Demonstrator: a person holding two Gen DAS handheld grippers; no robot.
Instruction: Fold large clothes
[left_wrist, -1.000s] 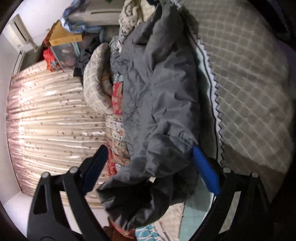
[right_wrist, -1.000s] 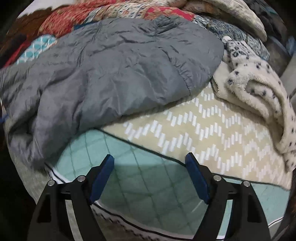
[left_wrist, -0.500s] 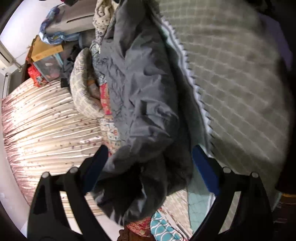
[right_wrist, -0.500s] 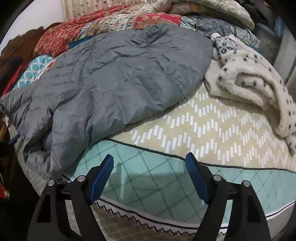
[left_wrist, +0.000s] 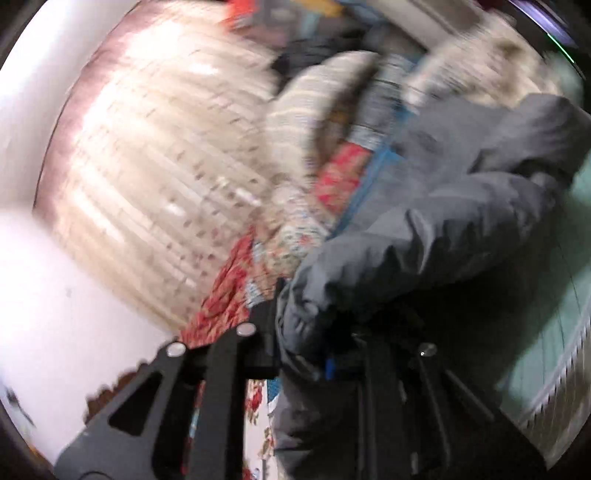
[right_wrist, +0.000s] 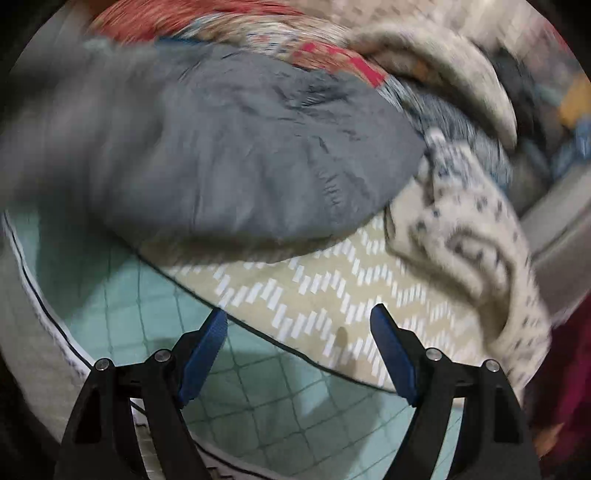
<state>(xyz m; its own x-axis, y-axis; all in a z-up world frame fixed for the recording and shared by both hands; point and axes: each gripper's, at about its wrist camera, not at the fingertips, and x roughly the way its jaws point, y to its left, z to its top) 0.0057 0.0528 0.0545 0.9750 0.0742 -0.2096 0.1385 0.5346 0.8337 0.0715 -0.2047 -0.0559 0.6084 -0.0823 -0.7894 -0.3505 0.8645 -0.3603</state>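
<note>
A large grey padded jacket (right_wrist: 236, 155) lies spread on the bed, over a beige chevron cover (right_wrist: 306, 291) and a teal quilted sheet (right_wrist: 258, 391). My left gripper (left_wrist: 303, 343) is shut on a bunched edge of the grey jacket (left_wrist: 424, 236), which drapes over its blue pads; the view is blurred. My right gripper (right_wrist: 299, 354) is open and empty, above the teal sheet just in front of the jacket's near edge.
A cream spotted fleece garment (right_wrist: 480, 236) lies right of the jacket. A red floral patchwork quilt (right_wrist: 229, 22) and a beige pillow (right_wrist: 443, 62) lie behind it. Pleated curtains (left_wrist: 155, 155) hang at the left beyond the bed.
My left gripper has closed on the jacket's edge and swung sharply, blurring its view. My right gripper has moved closer toward the jacket, still open.
</note>
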